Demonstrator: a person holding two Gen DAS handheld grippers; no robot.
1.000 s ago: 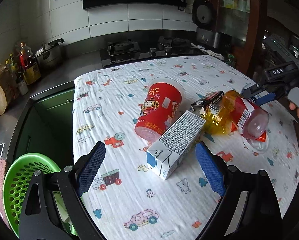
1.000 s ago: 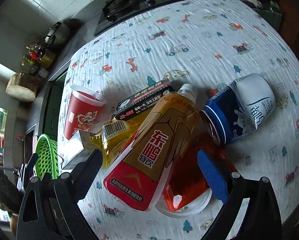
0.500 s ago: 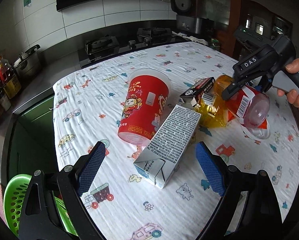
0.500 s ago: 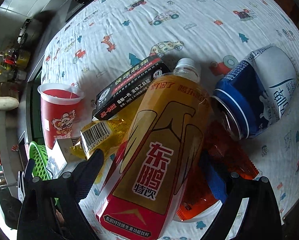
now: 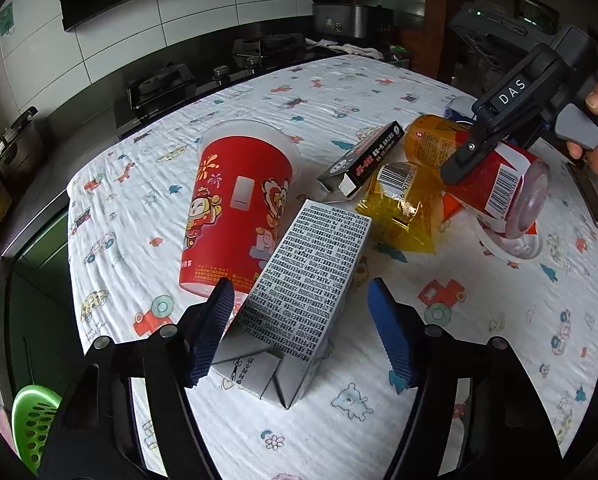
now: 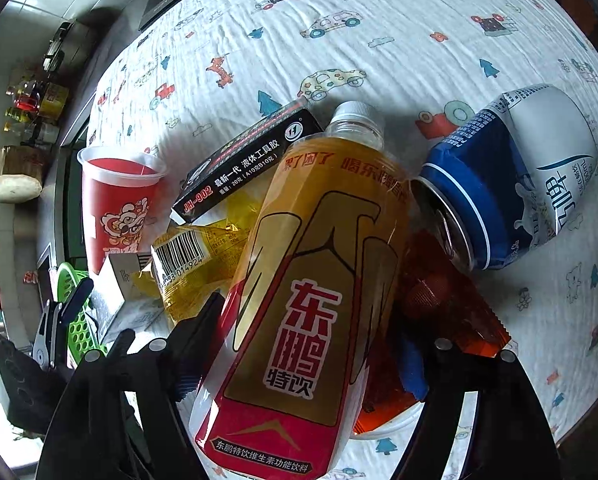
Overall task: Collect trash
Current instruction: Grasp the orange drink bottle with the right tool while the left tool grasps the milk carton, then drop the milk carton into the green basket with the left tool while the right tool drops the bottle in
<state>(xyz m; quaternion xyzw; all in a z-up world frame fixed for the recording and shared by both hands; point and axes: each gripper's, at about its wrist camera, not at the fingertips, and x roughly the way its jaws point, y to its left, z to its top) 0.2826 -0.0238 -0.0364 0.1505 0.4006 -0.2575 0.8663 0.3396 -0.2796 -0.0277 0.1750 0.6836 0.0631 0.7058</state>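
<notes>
Carton (image 5: 307,280): lies flat on the worktop (image 5: 499,360) between the closing pads of the left hand-held gripper (image 5: 301,332), which have not yet met it. Risk: pads shutting on one corner, so the box twists out.

Bottle (image 6: 319,280): lies between the closing jaws of the right hand-held gripper (image 6: 315,344), contact unclear. Risk: round, slick body rolling free.

Beside them: red cup (image 5: 235,216), black box (image 5: 363,160), yellow wrapper (image 5: 399,212), can (image 6: 511,176). Risk: a lift dragging or toppling these neighbours.
</notes>
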